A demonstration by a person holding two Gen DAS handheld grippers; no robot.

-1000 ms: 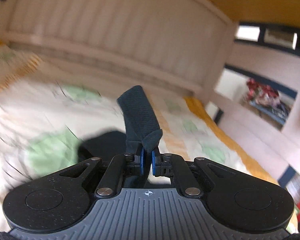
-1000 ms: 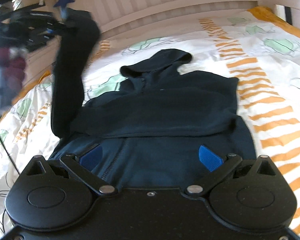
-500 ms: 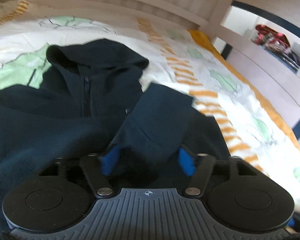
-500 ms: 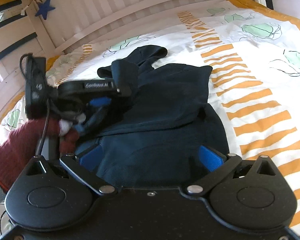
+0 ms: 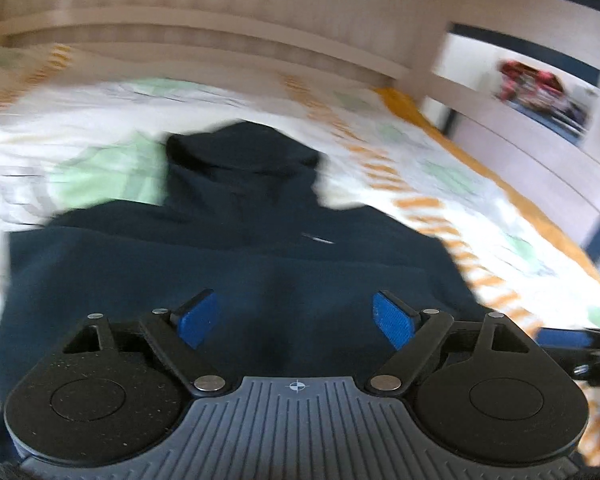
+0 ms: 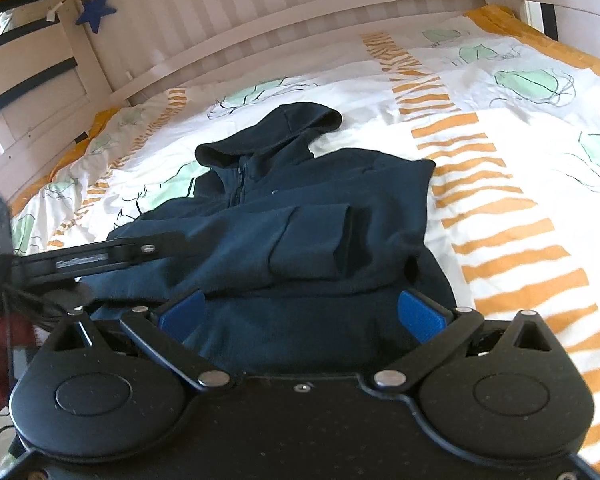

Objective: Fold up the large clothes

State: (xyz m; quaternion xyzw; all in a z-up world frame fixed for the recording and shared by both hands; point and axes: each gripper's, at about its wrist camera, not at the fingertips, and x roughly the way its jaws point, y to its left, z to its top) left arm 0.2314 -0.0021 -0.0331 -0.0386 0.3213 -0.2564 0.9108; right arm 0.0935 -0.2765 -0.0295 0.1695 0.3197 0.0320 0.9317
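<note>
Both hand-held grippers, left [image 5: 296, 320] and right [image 6: 300, 316], gape empty over the navy hoodie [image 6: 300, 216] on the patterned duvet [image 6: 520, 152].

A home bedroom, probably a child's: a bed with a patterned duvet [image 6: 500, 128] stands against a slatted white headboard [image 6: 260, 4], a blue star ornament [image 6: 96, 10] hanging beside the headboard's left post.

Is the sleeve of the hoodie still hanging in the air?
No, the sleeve lies folded flat across the chest of the navy hoodie.
</note>
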